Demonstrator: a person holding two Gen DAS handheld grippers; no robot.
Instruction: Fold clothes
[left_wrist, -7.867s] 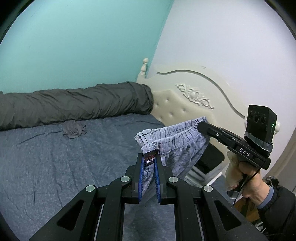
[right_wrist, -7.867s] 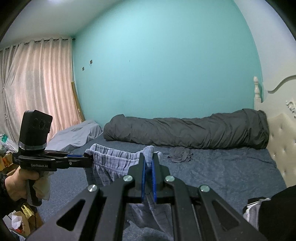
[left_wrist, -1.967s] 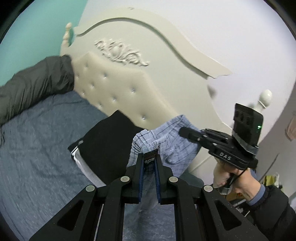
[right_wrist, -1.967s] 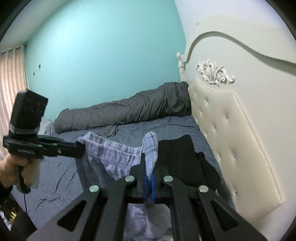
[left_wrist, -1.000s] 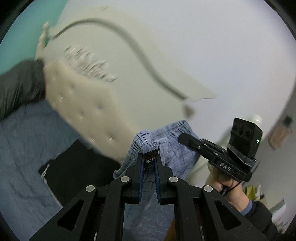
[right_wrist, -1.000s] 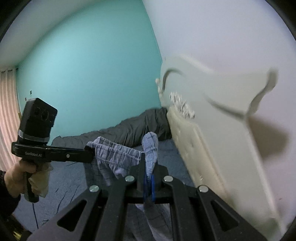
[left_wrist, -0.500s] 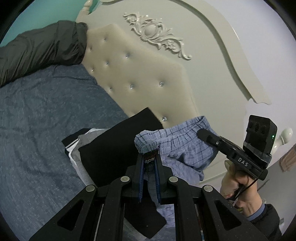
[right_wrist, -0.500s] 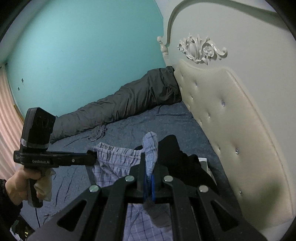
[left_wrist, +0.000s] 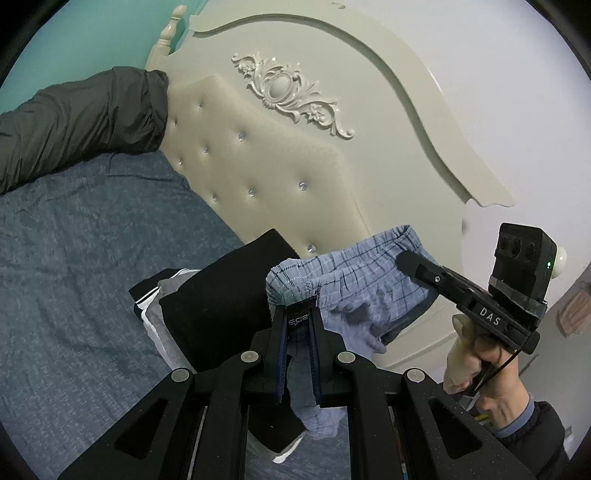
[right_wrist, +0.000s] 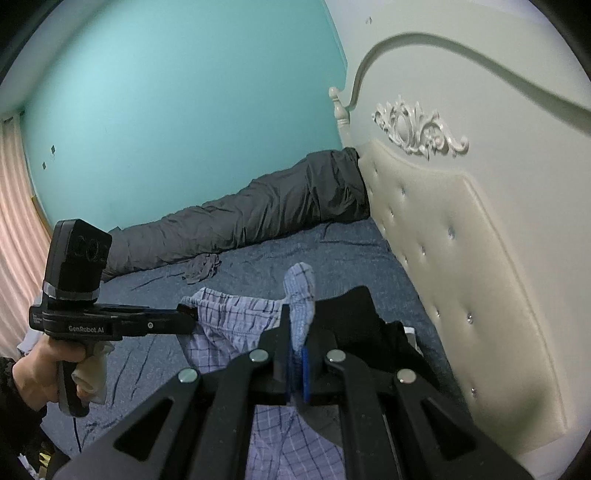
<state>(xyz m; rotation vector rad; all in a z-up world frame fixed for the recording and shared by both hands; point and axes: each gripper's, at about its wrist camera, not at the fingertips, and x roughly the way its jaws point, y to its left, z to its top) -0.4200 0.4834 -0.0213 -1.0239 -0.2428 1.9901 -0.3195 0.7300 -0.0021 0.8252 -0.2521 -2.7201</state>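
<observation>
I hold blue plaid shorts (left_wrist: 354, 280) by the waistband, stretched between both grippers above the bed. My left gripper (left_wrist: 298, 314) is shut on one waistband end, at its brand label. My right gripper (right_wrist: 297, 317) is shut on the other end; it also shows in the left wrist view (left_wrist: 404, 262). The left gripper shows in the right wrist view (right_wrist: 188, 314). The shorts (right_wrist: 236, 317) hang over a stack of folded clothes, black on top (left_wrist: 221, 302), beside the headboard. The legs droop onto the stack's edge (left_wrist: 317, 421).
The bed has a blue-grey sheet (left_wrist: 74, 258). A cream tufted headboard (left_wrist: 280, 177) stands just behind the stack. A rolled dark grey duvet (right_wrist: 251, 214) lies along the teal wall. A small crumpled grey garment (right_wrist: 203, 267) lies on the sheet before it.
Both grippers have swung from the bed's middle toward the headboard, carrying the shorts. In the last half second they have lowered a little over the folded stack.
</observation>
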